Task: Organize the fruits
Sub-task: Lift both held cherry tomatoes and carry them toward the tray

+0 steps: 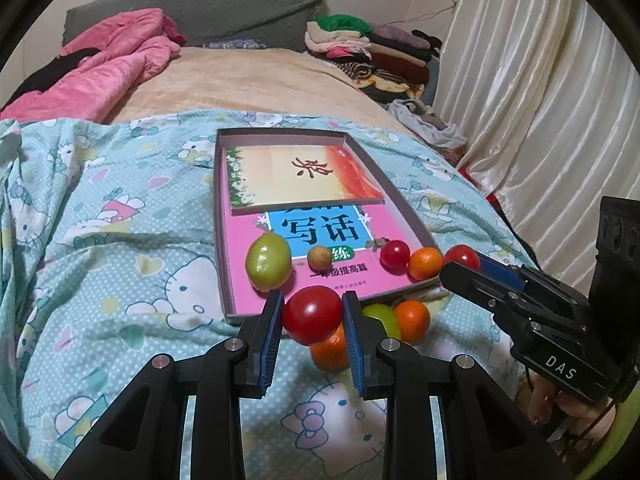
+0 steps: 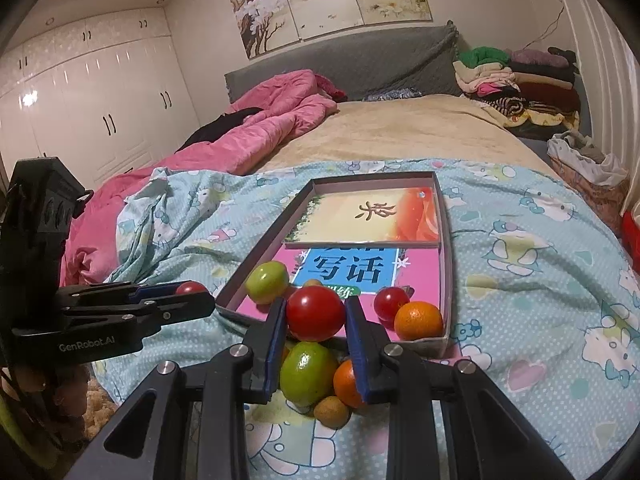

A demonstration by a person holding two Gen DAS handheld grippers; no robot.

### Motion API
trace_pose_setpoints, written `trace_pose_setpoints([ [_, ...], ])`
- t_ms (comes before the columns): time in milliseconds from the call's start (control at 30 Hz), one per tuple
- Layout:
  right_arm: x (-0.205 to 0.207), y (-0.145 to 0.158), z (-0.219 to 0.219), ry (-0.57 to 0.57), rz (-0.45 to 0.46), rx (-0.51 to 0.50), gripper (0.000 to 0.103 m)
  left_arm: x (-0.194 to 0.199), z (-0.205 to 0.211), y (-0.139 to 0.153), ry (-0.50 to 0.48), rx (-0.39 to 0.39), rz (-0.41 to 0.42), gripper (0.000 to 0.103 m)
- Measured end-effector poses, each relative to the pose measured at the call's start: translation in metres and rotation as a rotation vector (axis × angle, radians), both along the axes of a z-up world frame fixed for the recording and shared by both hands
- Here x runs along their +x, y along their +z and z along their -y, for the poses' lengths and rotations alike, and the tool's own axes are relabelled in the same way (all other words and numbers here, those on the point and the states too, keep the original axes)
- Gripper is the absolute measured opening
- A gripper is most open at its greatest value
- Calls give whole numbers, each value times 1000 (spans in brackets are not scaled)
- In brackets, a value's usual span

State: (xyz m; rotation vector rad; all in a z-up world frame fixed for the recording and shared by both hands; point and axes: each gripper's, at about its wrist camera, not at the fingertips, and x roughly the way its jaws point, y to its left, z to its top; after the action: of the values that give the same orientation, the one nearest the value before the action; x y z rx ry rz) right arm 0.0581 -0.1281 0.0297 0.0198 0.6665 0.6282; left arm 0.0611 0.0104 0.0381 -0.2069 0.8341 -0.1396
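Your left gripper [image 1: 313, 314] is clamped on a red tomato [image 1: 312, 314] at the tray's [image 1: 219, 216] near edge; your right gripper [image 2: 315, 314] pinches another tomato [image 2: 315, 313] there. The right gripper's body reads "DAS", the left's "GenRobot.AI". The pink book [image 1: 248, 280] in the tray shows "写话".

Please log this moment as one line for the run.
left gripper: shut on tomato | right gripper: shut on tomato | box: four fruits inside

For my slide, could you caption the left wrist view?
Left gripper grips a red tomato before the fruit-filled box.
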Motion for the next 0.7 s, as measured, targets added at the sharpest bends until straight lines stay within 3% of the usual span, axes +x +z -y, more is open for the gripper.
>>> trace_pose_setpoints([
  [700,14,12,-1,-21,60,12,29,17,1,-1,13,6,35,30],
])
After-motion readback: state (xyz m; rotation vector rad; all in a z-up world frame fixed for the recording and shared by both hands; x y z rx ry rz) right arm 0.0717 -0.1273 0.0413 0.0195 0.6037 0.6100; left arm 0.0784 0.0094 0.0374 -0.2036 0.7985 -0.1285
